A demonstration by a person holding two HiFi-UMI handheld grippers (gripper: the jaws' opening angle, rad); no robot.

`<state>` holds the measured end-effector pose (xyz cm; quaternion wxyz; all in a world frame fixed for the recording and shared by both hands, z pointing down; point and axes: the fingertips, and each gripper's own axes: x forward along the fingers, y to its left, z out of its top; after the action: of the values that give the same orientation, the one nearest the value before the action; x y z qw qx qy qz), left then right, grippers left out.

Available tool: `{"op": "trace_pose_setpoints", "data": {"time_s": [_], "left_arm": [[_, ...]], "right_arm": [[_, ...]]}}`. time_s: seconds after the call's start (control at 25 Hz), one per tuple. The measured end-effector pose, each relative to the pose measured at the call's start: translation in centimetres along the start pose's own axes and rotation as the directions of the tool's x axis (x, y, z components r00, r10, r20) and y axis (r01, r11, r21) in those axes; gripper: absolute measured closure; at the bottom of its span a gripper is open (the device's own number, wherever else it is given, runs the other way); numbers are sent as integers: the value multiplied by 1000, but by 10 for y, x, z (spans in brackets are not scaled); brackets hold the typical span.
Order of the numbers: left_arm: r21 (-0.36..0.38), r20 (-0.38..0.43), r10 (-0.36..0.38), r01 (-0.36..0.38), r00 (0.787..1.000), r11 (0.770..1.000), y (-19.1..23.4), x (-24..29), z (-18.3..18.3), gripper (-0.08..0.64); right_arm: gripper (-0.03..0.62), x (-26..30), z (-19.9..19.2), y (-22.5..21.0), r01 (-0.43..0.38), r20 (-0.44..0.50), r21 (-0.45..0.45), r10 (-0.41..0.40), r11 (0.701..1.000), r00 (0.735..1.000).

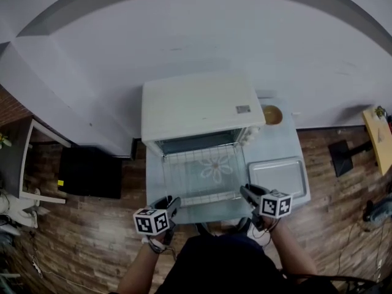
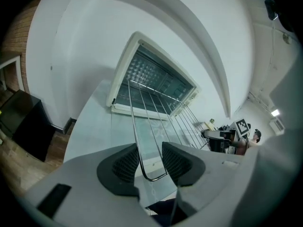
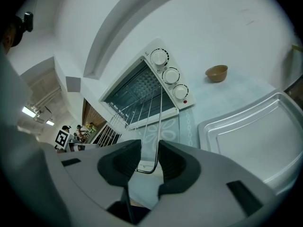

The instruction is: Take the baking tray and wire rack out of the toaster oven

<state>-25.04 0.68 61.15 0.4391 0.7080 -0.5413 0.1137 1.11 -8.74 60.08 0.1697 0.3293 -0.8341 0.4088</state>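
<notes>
Item 1. Toaster oven (image 1: 196,106): white, on the pale worktop (image 1: 278,143), with its glass door (image 1: 211,212) folded down flat towards the person.

Item 2. Wire rack (image 1: 199,176): drawn partly out of the toaster oven mouth and above the lowered door. Its rear edge is at the oven opening.

Item 3. Left hand-held gripper (image 2: 150,160): jaws partly closed, pads pressed on the rack's front left corner, out in front of the toaster oven.

Item 4. Right hand-held gripper (image 3: 149,157): jaws likewise partly closed and clamped on the rack's front right corner.

Item 5. Baking tray (image 1: 275,176): flat on the worktop, just right of the toaster oven door.

Item 6. Brown bowl (image 1: 272,114): beside the toaster oven's right side, behind the tray.
</notes>
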Motion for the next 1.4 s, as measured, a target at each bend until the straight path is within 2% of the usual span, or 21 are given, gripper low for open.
{"op": "trace_pose_setpoints", "data": {"time_s": [0.2, 0.92, 1.28, 1.4], "left_arm": [[24, -37, -11, 12, 999, 1000, -25, 18, -9, 407], [117, -123, -78, 92, 989, 989, -168, 98, -36, 406], [155, -162, -60, 86, 985, 984, -209, 126, -48, 403], [154, -175, -58, 86, 983, 984, -218, 135, -55, 402]], "right_arm": [[472, -24, -4, -20, -3, 22, 17, 3, 1000, 1000], [471, -151, -21, -145, 119, 79, 119, -129, 986, 988], [471, -178, -21, -183, 95, 105, 148, -111, 984, 988], [471, -185, -26, -199, 113, 86, 163, -128, 980, 988]]}}
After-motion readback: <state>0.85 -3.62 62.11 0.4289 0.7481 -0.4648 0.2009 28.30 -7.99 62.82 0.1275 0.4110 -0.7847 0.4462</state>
